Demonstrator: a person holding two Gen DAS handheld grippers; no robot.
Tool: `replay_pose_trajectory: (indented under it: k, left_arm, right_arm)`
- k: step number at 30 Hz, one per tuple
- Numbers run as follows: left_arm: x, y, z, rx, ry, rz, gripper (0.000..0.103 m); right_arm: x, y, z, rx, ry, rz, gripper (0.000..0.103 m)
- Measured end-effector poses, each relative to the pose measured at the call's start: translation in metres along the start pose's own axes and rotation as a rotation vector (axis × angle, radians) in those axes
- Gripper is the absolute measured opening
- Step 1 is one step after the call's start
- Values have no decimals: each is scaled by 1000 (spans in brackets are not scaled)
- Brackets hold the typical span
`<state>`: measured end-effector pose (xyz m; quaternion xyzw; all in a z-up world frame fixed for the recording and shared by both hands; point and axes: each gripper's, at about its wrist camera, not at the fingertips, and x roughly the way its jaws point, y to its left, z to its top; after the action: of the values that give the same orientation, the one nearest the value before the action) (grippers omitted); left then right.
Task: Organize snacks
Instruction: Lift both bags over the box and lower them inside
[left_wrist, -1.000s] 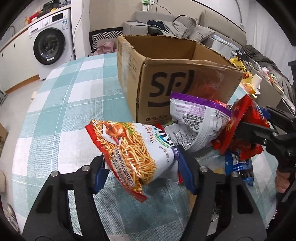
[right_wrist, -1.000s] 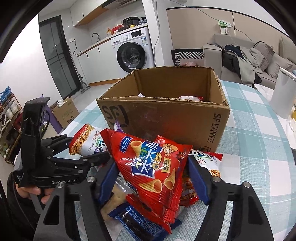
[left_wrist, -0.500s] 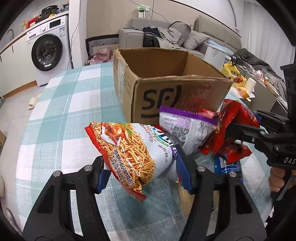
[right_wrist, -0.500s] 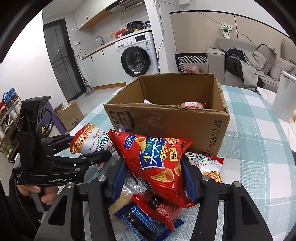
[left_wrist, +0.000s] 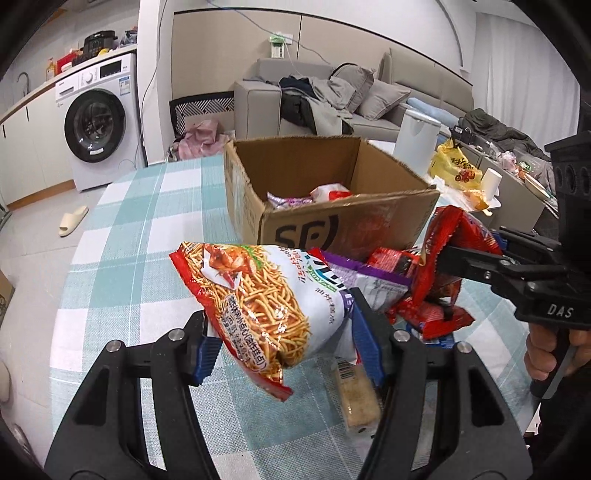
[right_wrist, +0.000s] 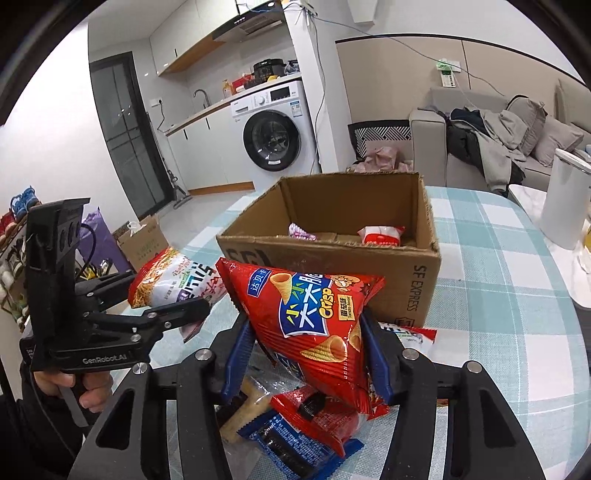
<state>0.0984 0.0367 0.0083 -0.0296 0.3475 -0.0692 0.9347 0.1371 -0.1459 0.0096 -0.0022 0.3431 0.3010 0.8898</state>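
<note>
My left gripper is shut on a noodle-snack bag, held above the table in front of the open cardboard box. My right gripper is shut on a red Crisp cone-snack bag, also lifted, to the right of the left one. The noodle-snack bag shows in the right wrist view, and the red bag in the left wrist view. The box holds a purple packet and a red-white packet.
Loose snacks lie on the checked tablecloth below the grippers: a purple-white bag, a red packet, a blue packet, a beige bar. A white canister stands at the table's right edge.
Both grippers have risen with their bags, so the inside of the box has come into view. The bags stay gripped.
</note>
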Motion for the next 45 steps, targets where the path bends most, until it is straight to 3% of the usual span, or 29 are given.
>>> replay_pose_trajectory:
  k: [24, 45]
  left_arm:
    - [-53, -41, 26, 25, -130, -15, 59]
    - [-53, -53, 70, 47, -180, 1, 59]
  right_arm:
    - [-29, -5, 10, 23, -76, -26, 56]
    - [-43, -7, 41, 18, -113, -52, 56]
